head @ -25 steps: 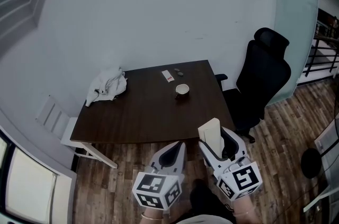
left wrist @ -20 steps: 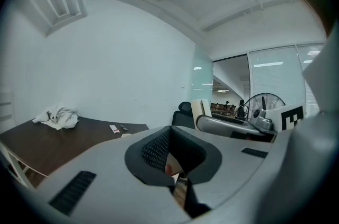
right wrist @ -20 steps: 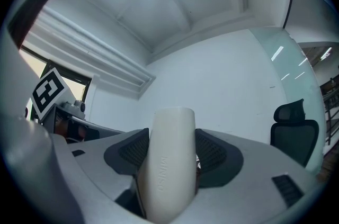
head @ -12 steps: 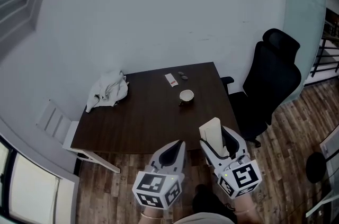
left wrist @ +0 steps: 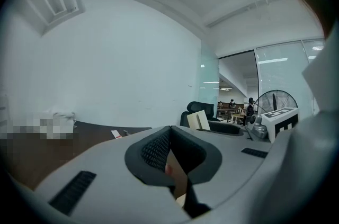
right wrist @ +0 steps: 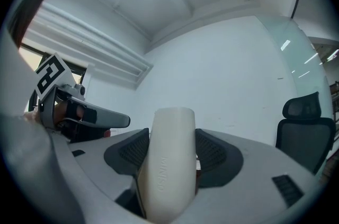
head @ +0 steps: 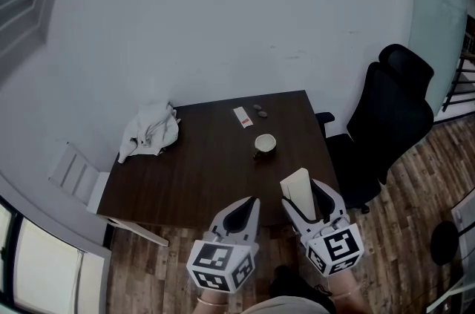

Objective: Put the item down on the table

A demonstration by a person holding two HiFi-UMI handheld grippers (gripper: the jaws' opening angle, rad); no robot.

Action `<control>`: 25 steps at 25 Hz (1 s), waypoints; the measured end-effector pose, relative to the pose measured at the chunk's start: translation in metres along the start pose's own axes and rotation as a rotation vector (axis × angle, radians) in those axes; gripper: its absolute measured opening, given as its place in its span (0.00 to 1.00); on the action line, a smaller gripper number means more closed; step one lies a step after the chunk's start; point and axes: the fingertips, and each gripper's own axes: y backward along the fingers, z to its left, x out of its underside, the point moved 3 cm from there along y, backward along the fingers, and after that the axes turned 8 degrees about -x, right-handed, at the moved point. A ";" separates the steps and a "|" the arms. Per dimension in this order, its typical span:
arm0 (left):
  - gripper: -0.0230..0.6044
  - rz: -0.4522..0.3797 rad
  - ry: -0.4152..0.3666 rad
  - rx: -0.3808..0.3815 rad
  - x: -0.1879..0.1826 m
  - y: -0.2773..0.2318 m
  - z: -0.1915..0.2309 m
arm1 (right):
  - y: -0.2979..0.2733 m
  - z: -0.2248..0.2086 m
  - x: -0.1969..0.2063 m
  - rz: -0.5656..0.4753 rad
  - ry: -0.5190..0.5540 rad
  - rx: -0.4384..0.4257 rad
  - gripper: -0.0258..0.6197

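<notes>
My right gripper [head: 306, 194] is shut on a cream, flat, rounded item [head: 297, 188] that stands upright between the jaws, near the front right corner of the dark wooden table [head: 200, 171]. In the right gripper view the item [right wrist: 169, 164] fills the gap between the black pads [right wrist: 214, 154] and shows embossed letters. My left gripper [head: 241, 214] hovers beside it at the table's front edge, jaws together with nothing in them. The left gripper view looks along its own shut jaws [left wrist: 172, 157], with the cream item [left wrist: 199, 119] at the right.
On the table lie a crumpled white cloth [head: 148, 131] at the far left, a small cup [head: 265, 144], a red and white packet [head: 240, 116] and two small dark things [head: 259, 110]. A black office chair [head: 390, 119] stands right of the table. The floor is wood.
The table and chair have slid right and a little lower in the head view. Both grippers keep their place in the frame, now closer to the table's front edge. The right one still holds the item.
</notes>
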 end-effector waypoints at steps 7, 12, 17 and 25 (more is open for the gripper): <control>0.07 0.004 0.012 -0.015 -0.002 -0.035 0.018 | -0.040 -0.025 0.023 0.071 0.037 -0.043 0.47; 0.07 0.002 0.016 -0.027 -0.005 -0.058 0.025 | -0.064 -0.039 0.042 0.126 0.066 -0.081 0.47; 0.07 0.005 0.023 -0.035 -0.004 -0.077 0.031 | -0.085 -0.049 0.062 0.182 0.094 -0.121 0.47; 0.07 0.022 0.035 -0.047 0.003 -0.103 0.039 | -0.112 -0.067 0.104 0.287 0.106 -0.167 0.47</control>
